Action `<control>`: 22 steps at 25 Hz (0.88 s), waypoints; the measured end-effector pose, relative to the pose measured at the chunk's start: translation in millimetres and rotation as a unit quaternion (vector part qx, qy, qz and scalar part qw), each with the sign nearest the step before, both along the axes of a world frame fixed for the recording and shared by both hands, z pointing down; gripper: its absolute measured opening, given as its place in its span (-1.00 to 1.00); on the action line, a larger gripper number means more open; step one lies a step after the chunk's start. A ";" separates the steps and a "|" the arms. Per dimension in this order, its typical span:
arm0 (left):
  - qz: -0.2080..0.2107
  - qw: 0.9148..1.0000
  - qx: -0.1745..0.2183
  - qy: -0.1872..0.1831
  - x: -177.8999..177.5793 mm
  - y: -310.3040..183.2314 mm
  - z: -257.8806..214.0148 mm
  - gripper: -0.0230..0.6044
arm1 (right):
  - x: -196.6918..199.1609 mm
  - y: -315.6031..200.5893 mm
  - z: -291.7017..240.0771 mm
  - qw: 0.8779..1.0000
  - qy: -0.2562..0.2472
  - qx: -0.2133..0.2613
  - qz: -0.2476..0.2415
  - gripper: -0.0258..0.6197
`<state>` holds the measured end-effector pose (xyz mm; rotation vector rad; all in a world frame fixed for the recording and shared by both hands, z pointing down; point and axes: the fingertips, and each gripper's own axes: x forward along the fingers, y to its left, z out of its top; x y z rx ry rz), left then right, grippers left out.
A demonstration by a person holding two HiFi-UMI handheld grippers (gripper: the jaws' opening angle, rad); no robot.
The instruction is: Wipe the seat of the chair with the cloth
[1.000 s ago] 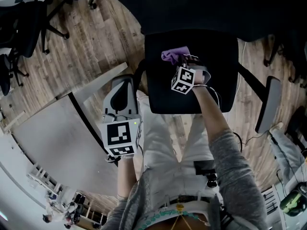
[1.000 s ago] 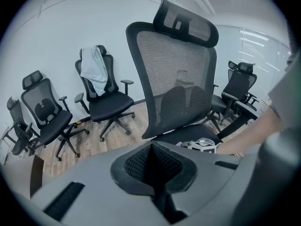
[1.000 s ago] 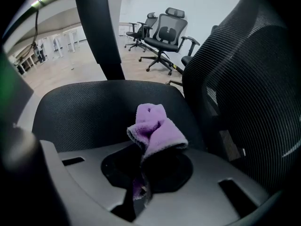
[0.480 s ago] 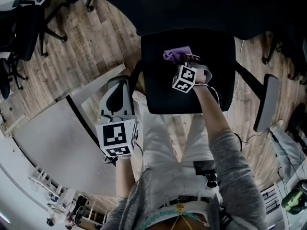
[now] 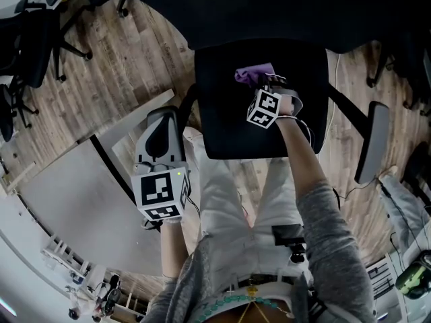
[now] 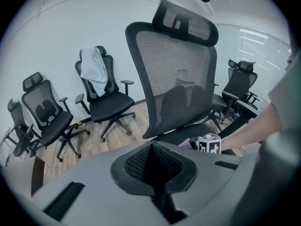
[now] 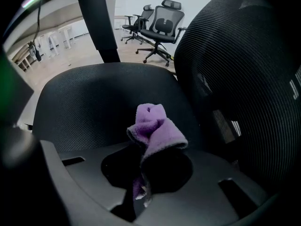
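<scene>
Right gripper [image 7: 142,171] clamped on purple cloth [image 7: 156,128], wad bunched up past jaws, over black seat [image 7: 89,102], close to mesh backrest [image 7: 244,74]. Only right gripper view shows that grip. Head view places cloth rear-centre of seat, left gripper [image 5: 163,123] off seat's left edge. Left gripper view: jaws together, nothing between; spare chairs [image 6: 101,95] beyond.

The head view is dim, with black at the top. The floor [image 5: 121,66] bends near the round edges. The left gripper view is bright, with light from a window [image 6: 256,39] at the upper right. The right gripper view is dark. The cloth [image 7: 155,128] shows clearly, and the left edge is a green blur.
</scene>
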<state>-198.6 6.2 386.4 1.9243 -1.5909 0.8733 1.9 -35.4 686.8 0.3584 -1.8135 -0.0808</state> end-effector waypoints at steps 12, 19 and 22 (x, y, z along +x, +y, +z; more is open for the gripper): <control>-0.001 1.000 0.002 -0.006 -0.2 0.4 -0.8 -0.90 | 33.4 -4.2 0.8 0.999 0.022 -0.003 0.023 -0.77; -0.001 1.000 0.002 -0.007 -0.7 0.4 -0.7 -0.90 | 53.2 -4.7 2.5 0.999 0.032 -0.004 0.032 -0.77; -0.001 1.000 0.003 -0.006 -1.1 0.1 -0.3 -0.90 | 60.7 -4.4 2.9 0.999 0.035 -0.005 0.036 -0.77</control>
